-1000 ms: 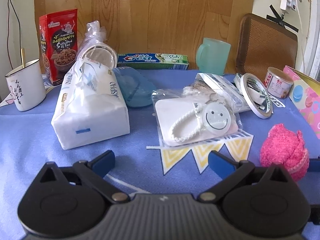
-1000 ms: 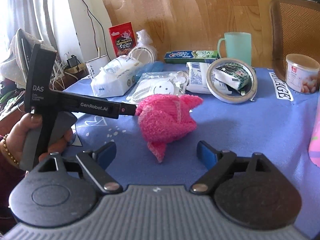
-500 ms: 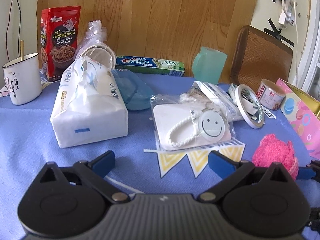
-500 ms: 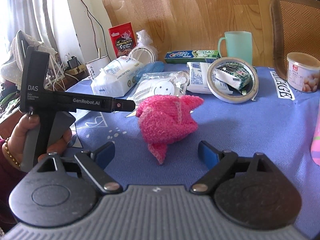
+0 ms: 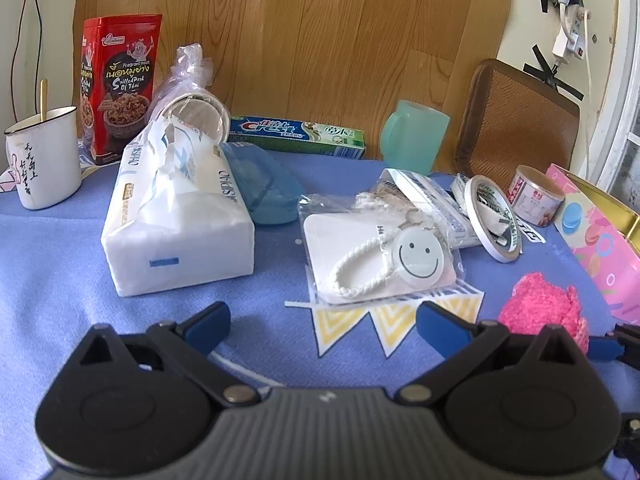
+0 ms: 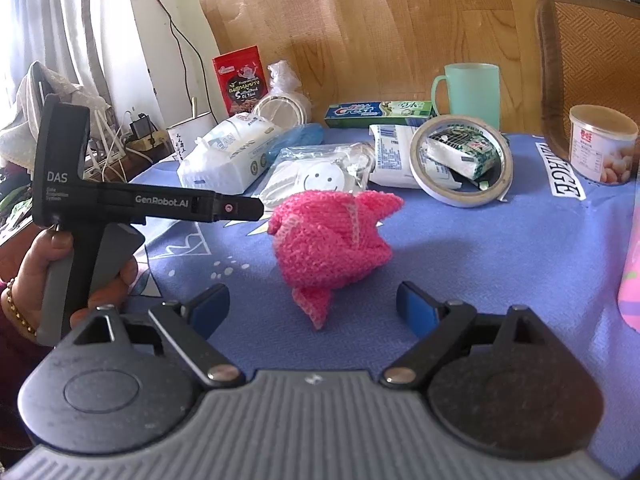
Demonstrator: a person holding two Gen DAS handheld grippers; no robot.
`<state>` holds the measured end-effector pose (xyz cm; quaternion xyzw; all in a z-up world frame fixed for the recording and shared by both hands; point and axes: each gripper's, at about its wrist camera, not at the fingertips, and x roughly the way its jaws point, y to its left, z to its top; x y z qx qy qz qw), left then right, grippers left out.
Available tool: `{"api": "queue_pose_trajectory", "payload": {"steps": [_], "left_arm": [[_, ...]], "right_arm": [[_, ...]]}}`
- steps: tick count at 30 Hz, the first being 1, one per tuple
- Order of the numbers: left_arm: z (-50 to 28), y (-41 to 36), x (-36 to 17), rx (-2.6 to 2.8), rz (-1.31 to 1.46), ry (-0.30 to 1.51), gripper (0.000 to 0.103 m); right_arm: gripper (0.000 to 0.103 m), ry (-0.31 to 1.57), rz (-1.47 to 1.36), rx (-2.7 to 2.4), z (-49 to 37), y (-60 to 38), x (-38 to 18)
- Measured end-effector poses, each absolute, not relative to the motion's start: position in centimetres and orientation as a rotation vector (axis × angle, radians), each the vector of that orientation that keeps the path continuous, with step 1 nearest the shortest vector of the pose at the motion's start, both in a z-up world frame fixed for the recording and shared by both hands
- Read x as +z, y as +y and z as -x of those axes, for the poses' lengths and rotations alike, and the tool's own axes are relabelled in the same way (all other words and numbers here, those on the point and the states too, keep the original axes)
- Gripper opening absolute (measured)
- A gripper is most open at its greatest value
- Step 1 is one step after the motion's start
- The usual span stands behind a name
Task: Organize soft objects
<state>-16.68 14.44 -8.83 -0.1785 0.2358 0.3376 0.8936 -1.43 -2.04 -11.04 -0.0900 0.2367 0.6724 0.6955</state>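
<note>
Wood panelling backs a table under a blue cloth [image 5: 52, 280] crowded with household things. From the right wrist view, the pink knitted piece [image 6: 332, 236] lies on the cloth just ahead of the right gripper [image 6: 314, 306], its lower tip pointing in between the two blue fingertips, which stand wide apart and touch nothing. To its left a hand [image 6: 60, 264] holds the left gripper's handle, whose black body reaches across until its tip ends just beside the pink piece.

From the left wrist view, the left gripper [image 5: 322, 322] is also spread wide over bare cloth, and the pink piece sits to the right of its right fingertip, outside the gap. Farther back lie a white tissue pack [image 5: 176, 216], a bagged smiley-face keyring [image 5: 384, 256], a tape roll [image 5: 494, 218], a toothpaste box [image 5: 296, 136], a green mug [image 5: 414, 142], a white enamel cup [image 5: 42, 158] and a red snack box [image 5: 120, 88]
</note>
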Motion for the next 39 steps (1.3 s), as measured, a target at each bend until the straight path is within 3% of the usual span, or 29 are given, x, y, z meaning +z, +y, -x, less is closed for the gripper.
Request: {"api": "queue_pose_trajectory", "payload": {"steps": [20, 39], "left_arm": [[16.9, 14.5, -8.8, 0.695, 0.378, 0.468, 0.103], [17.8, 11.7, -6.9, 0.440, 0.551, 0.329, 0.102]], "right_arm": [[0.093, 0.528, 0.201, 1.501, 1.3, -2.1, -11.0], [0.093, 0.511, 0.224, 1.465, 1.8, -1.7, -10.9]]}}
